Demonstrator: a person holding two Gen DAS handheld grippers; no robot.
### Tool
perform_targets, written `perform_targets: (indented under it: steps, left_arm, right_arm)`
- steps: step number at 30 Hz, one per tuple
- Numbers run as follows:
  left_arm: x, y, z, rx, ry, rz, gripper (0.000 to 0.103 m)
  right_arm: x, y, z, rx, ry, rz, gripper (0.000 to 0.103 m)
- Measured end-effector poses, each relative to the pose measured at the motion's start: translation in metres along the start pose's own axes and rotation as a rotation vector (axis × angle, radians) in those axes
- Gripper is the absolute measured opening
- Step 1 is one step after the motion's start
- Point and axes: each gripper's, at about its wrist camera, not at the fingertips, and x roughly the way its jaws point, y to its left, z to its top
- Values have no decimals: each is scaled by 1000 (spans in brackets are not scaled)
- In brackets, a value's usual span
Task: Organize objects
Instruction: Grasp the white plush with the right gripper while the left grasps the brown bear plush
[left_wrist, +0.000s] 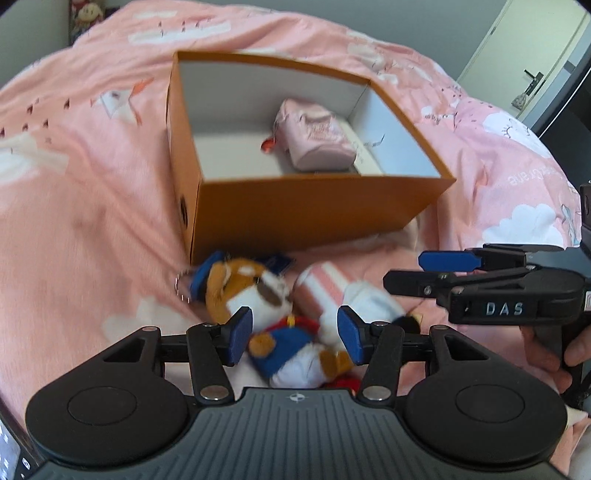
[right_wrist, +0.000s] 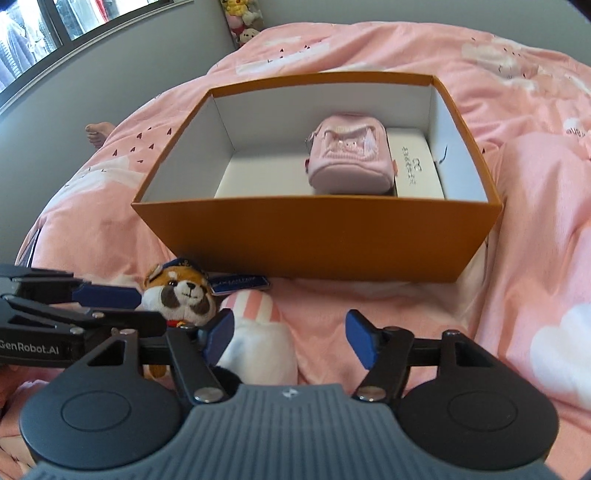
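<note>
- Left wrist view: left tool (left_wrist: 295, 338) nearest the camera, jaws partly open and straddling the fox plush (left_wrist: 258, 299) in blue uniform; the pads don't look pressed on it, so nothing is gripped.
- Plush lies on the pink bed cover (left_wrist: 92, 184) just in front of the orange box (left_wrist: 295, 210); a pink-striped soft item (left_wrist: 328, 284) touches it on the right.
- Box is open; a pink pouch (left_wrist: 317, 136) is already inside.
- Right tool (left_wrist: 406, 271) enters from the right, empty.
- Right wrist view: right tool (right_wrist: 290, 338) partly open, left pad against the pink-striped soft item (right_wrist: 258, 325), right pad clear, no grip.
- Fox plush (right_wrist: 181, 291) to the left, near the left tool (right_wrist: 122, 306).
- Orange box (right_wrist: 317, 236) is straight ahead, with the pink pouch (right_wrist: 347, 158) beside a white case (right_wrist: 417, 166).
- Step: reaching for the next toys, I'd say. Next move: close on each and lift over the box wall.
</note>
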Motion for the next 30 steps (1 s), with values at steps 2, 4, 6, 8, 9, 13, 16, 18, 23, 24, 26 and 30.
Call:
perform_targets:
  steps: [2,4,6,8,9,13,16,18,23,24,26,30]
  left_arm:
    - [2,0,-1,-6,15,-7,59]
    - [3,-1,-1,-5,15,4,59]
    - [3,0,-2,-12,18,14,59]
    - [4,2,-2,-36,28,42,59]
    - [4,4,-2,-52,35,58,59]
    - [9,15,-2,-128,54,63,59]
    - [15,19,-2,-158,70,51,60]
    - [21,20,-3,-167,90,42,60]
    - [35,23,-4,-196,129,15,60]
    - [38,24,-4,-206,132,9,60]
    - [44,25,-4,-213,145,3,60]
    - [52,17,-5,-177,160,28,60]
  right_arm:
    - [2,0,-2,4,11,7,64]
    - [3,3,-4,-1,27,15,57]
    - [5,7,-6,-17,40,32,57]
    - [6,12,-5,-44,52,55,57]
    - [8,15,-5,-58,60,69,57]
    - [17,26,-6,-120,114,78,57]
    - [22,33,-9,-162,139,68,62]
    - [24,34,-10,-178,148,61,63]
    - [33,28,-11,-164,186,42,63]
    - [34,25,-11,-151,189,48,63]
    - [37,21,-11,-128,198,60,63]
    - [46,13,-12,-86,220,85,63]
